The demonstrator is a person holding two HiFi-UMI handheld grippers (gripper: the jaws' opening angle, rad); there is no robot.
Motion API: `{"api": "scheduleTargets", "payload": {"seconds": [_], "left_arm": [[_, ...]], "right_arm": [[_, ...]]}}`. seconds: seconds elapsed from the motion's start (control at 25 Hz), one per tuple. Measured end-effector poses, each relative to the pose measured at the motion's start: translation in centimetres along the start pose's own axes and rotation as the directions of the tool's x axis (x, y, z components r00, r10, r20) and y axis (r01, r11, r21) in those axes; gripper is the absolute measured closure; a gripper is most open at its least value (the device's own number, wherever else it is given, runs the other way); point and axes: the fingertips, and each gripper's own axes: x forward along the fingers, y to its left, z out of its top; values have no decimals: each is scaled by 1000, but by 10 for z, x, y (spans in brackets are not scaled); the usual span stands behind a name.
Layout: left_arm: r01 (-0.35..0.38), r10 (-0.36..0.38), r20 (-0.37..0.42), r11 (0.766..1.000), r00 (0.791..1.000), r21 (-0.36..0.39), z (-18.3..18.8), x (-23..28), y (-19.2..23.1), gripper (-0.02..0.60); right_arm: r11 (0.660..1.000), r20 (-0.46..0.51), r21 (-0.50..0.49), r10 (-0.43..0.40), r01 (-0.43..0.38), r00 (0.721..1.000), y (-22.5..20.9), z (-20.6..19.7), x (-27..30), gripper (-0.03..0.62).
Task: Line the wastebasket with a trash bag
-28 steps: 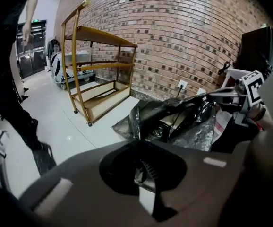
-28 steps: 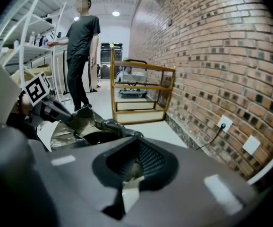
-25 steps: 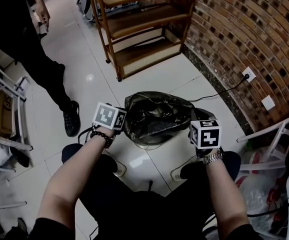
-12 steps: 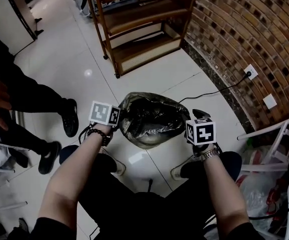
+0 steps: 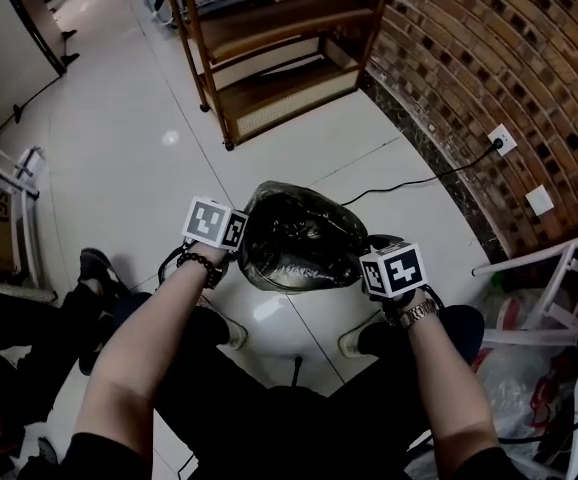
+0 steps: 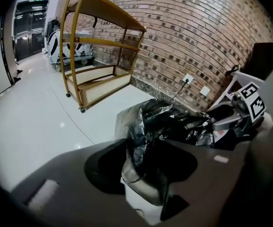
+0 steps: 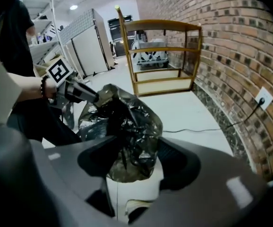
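The left gripper [image 6: 143,167] has its jaws part-way apart, having just been opening. A crumpled fold of the black trash bag [image 6: 157,122] hangs loose between them, not pinched. The right gripper [image 7: 132,162] has its jaws wider, also just opening, with another fold of the bag lying between them unpressed. Both folds drape over the rim of a white wastebasket [image 7: 127,193], whose side shows below the jaws. In the head view the glossy, bunched bag covers the basket's mouth, with one gripper at each side pointing down at it. The basket stands on a white tiled floor [image 5: 139,168], just ahead of the person's legs. Beyond it are a wooden shelf unit [image 5: 269,58] and a brick wall [image 5: 489,58], where a black cable [image 5: 409,183] runs to a wall socket [image 5: 502,140]
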Motion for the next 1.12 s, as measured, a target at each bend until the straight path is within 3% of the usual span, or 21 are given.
{"api": "scheduleTargets", "payload": {"seconds": [0.24,0.44,0.6,0.72,0.8,1.0,1.12], "left_arm": [[-18,21,-28,997,999,74,15,16,10,380],[-30,35,-62,997,998,77,18,28,26,368],[12,-9,-41,998,999,65,24,29,20,354],[46,-42,-40,995,998,93,25,26,9,341],[59,-53,-55,992,997,114,20,23,4,333],[76,-64,-94,989,994,131,5,25,-5,331],[88,-76,-108,990,991,107,-2,31,-4,331]], "right_arm": [[998,-41,-7,64,-65,997,15,-13,6,319],[991,-86,32,135,-133,987,27,-27,13,309],[996,-66,28,84,-82,994,9,-20,5,283],[1000,20,-3,-2,2,1000,-16,11,-5,283],[999,48,-35,-2,3,999,-20,30,-2,283],[976,-10,-211,53,-54,999,2,46,42,284],[963,-72,-255,68,-84,995,4,42,76,284]]}}
